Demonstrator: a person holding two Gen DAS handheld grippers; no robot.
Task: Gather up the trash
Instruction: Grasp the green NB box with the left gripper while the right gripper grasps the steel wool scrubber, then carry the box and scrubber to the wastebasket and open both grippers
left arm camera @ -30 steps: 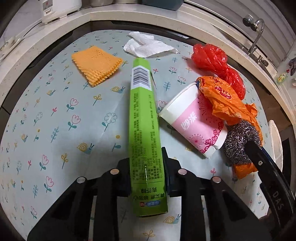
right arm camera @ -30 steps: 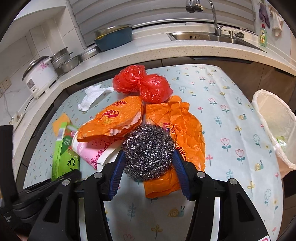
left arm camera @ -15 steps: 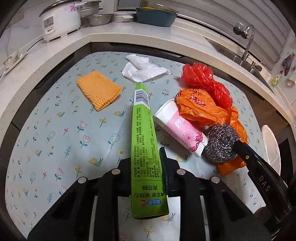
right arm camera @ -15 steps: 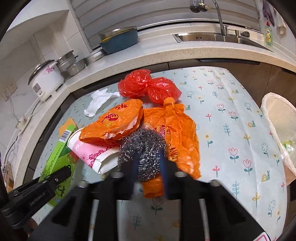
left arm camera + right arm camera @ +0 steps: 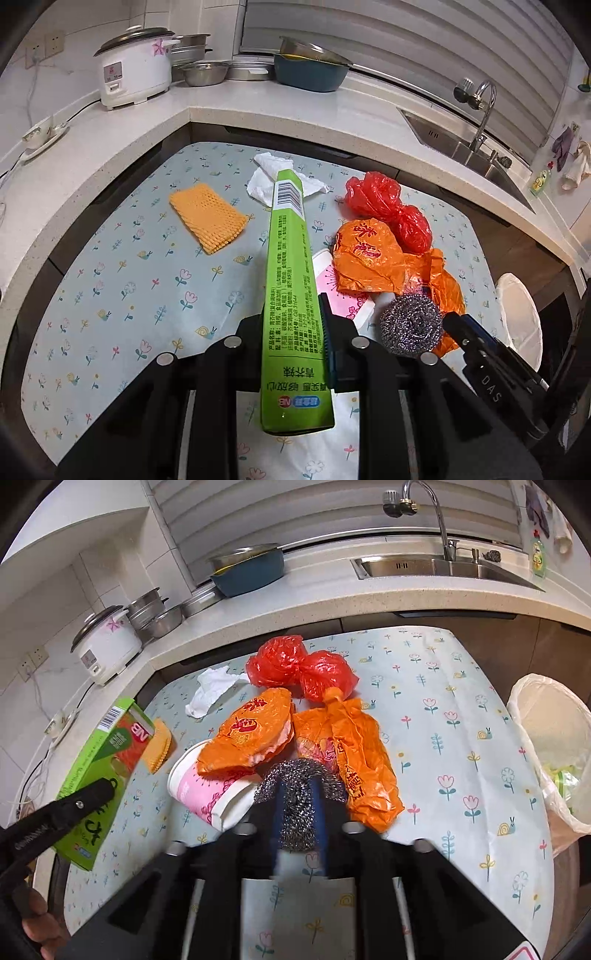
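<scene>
L tool (image 5: 291,343) is clamped tight on a long green box (image 5: 291,295), gripping it approx a third up from the near end; the box runs lengthwise btwn the fingers, near end sticking out toward the camera, barcode end pointing away, and it's held clear above the tabletop (image 5: 110,277). R tool (image 5: 299,834) is squeezed nearly closed on a steel wool scrubber (image 5: 301,794), which is pinched narrow btwn the blue pads; its top bulges out past the fingertips.

Just beyond the scrubber: a pink paper cup (image 5: 207,794) on its side, w/ a crumpled orange bag (image 5: 251,731) lying over it, and a second orange wrapper (image 5: 351,757) beside it on the R. Behind those, a knotted red bag (image 5: 299,664). Further L, an orange waffle cloth (image 5: 207,218) and a white tissue (image 5: 266,181) near the far edge. A lined trash bin (image 5: 546,746) stands off the tabletop's R side, well apart from both tools.
</scene>
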